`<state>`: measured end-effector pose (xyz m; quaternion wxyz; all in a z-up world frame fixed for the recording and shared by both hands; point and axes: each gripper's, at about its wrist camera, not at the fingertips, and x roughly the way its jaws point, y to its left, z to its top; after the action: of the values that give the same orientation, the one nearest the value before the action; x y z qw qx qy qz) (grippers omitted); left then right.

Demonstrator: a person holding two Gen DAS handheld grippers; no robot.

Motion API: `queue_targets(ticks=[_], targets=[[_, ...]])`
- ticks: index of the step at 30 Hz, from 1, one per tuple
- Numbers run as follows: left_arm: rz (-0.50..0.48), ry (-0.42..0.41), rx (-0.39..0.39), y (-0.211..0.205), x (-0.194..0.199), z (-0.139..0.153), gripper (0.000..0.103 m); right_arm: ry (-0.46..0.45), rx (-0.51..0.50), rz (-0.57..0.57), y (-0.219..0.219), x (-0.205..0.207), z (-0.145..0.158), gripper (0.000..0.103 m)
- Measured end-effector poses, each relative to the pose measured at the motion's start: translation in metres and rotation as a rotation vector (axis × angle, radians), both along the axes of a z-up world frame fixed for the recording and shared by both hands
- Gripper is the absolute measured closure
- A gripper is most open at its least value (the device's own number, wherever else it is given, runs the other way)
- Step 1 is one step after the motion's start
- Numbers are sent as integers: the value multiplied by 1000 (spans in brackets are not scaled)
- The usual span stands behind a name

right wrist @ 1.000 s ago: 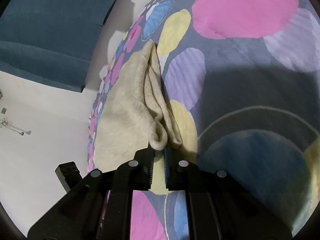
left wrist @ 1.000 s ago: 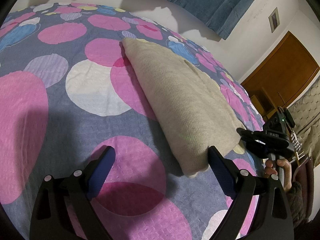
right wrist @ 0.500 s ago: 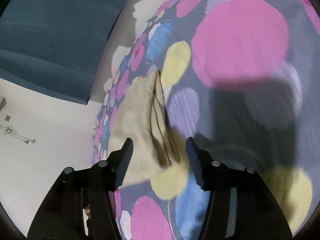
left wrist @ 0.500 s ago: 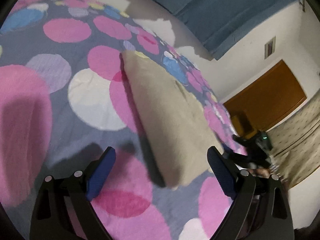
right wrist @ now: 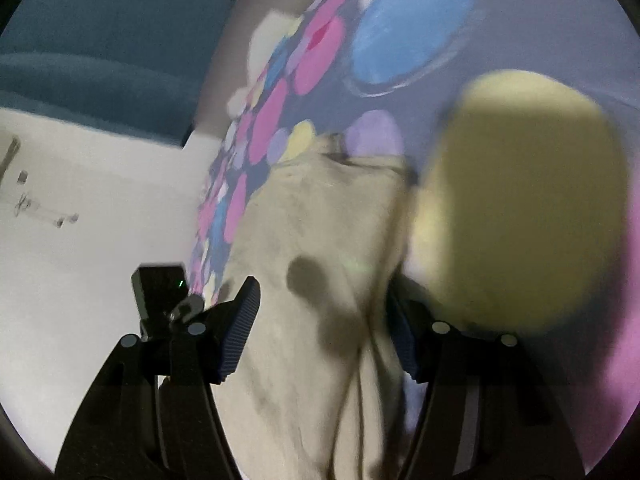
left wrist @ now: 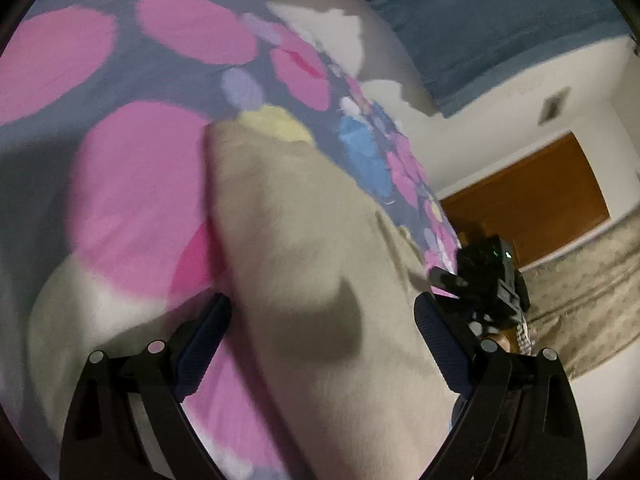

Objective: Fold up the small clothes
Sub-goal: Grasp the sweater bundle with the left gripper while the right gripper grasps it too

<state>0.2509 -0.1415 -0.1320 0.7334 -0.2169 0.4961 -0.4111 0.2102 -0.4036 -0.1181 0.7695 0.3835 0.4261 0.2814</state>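
While both pictures are blurred, they show a beige folded garment (left wrist: 304, 264) lying on a bedspread (left wrist: 132, 200) printed with pink, blue, yellow and lilac circles on a grey ground. Seen from the left wrist, the left gripper (left wrist: 322, 344) has its blue-padded fingers (left wrist: 202, 344) spread wide, one on each side of the cloth, with nothing pinched between them; whether the pads touch the fabric cannot be told through the blur. Off to that view's right, the right gripper (left wrist: 486, 284) shows as a black body with small green lights, close to the garment's far edge, in front of a brown wooden door (left wrist: 532, 208) and a pale patterned curtain (left wrist: 588, 292). From the right wrist, the right gripper (right wrist: 320, 332) likewise stands wide open, its ribbed fingers (right wrist: 240, 332) either side of the garment (right wrist: 328, 280), which runs between them and shows several layered fold edges near the right finger. A large yellow circle of the bedspread (right wrist: 516, 208) lies just beside the cloth. At the left of this view sits the black body of the left gripper (right wrist: 160, 292), against a white wall (right wrist: 80, 260). A dark blue curtain (right wrist: 100, 40) hangs above the wall.
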Motion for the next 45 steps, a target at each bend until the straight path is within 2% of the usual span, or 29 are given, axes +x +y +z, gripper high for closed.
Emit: queue_targets(ticks=[4, 7, 8, 10, 11, 12, 14, 15, 17, 21, 27, 32, 36, 42, 45], targets=[[-62, -67, 52, -24, 4, -1, 12, -42, 6, 56, 10, 21, 2, 42], [-89, -127, 65, -36, 2, -1, 14, -78, -52, 81, 20, 24, 6, 42], [-83, -127, 66, -35, 2, -2, 23, -86, -84, 85, 23, 23, 7, 43], [-68, -114, 64, -34, 7, -5, 40, -89, -134, 95, 32, 23, 7, 54], [-64, -102, 64, -33, 9, -6, 60, -80, -143, 93, 35, 23, 5, 69], [-64, -72, 65, -32, 13, -10, 75, -74, -143, 91, 36, 24, 3, 77], [-54, -59, 62, -30, 14, -14, 81, -98, -182, 74, 43, 21, 6, 79], [-51, -88, 77, -30, 10, -11, 83, -115, -209, 66, 46, 17, 10, 80], [-51, -181, 125, -33, -1, 4, 85, -147, -242, 50, 51, 9, 20, 82], [-55, -288, 133, -26, -23, 32, 86, -216, -249, 24, 60, -15, 41, 83], [-48, -362, 99, 2, -52, 70, 86, -319, -232, -2, 85, -52, 83, 83], [-22, -372, 77, 24, -44, 88, 86, -312, -204, 35, 112, -34, 100, 83], [13, -317, 84, 46, -9, 74, 86, -257, -174, 66, 125, 3, 88, 83], [24, -227, 197, 49, 39, 16, 86, -108, -156, 49, 131, 58, 38, 83], [14, -215, 206, 49, 45, 0, 85, -31, -98, 20, 119, 71, 12, 83]])
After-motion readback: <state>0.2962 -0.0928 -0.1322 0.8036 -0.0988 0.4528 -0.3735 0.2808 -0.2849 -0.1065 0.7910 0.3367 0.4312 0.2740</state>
